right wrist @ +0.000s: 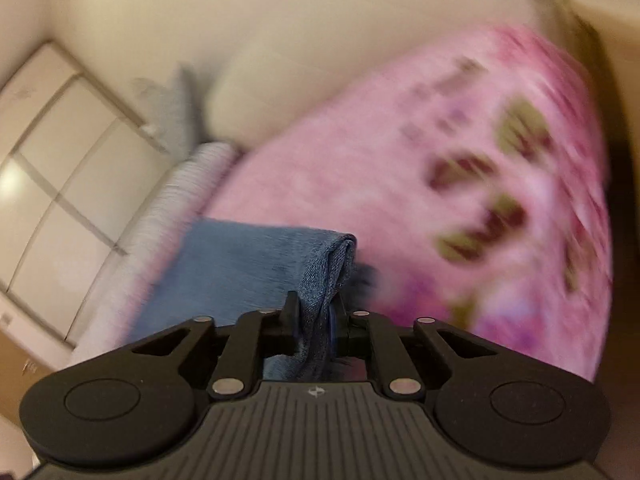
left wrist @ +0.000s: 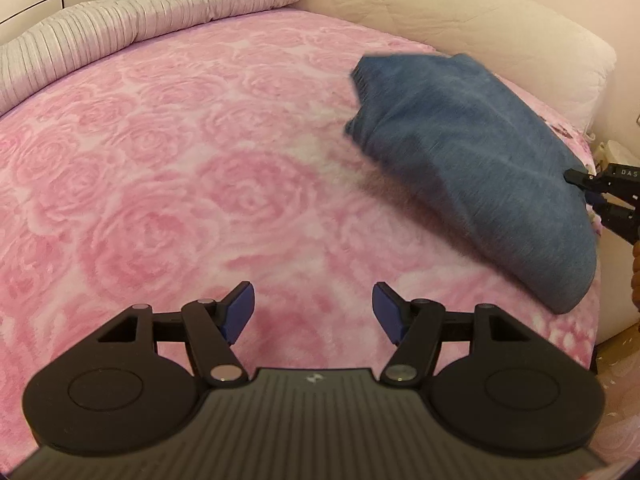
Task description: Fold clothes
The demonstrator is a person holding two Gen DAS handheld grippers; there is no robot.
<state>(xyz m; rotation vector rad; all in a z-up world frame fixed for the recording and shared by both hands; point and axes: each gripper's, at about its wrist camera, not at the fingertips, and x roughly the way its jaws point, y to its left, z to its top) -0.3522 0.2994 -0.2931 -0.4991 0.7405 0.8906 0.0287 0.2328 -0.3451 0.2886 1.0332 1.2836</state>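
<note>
A blue knitted garment [left wrist: 472, 160] lies folded over on the right part of the pink rose-patterned bed cover [left wrist: 180, 168]. My left gripper [left wrist: 313, 312] hovers open over the cover, left of and nearer than the garment, with nothing between its blue pads. At the right edge of the left wrist view, my right gripper [left wrist: 588, 196] meets the garment's right side. In the blurred right wrist view the right gripper [right wrist: 316, 312] is shut on a bunched edge of the blue garment [right wrist: 248, 264], which hangs from it towards the bed.
A striped grey-lilac pillow [left wrist: 132, 32] lies along the far left of the bed. A cream padded headboard [left wrist: 460, 12] rises behind the garment. White cupboard doors [right wrist: 52, 160] stand beyond the bed. The bed's edge drops away at the right [left wrist: 600, 320].
</note>
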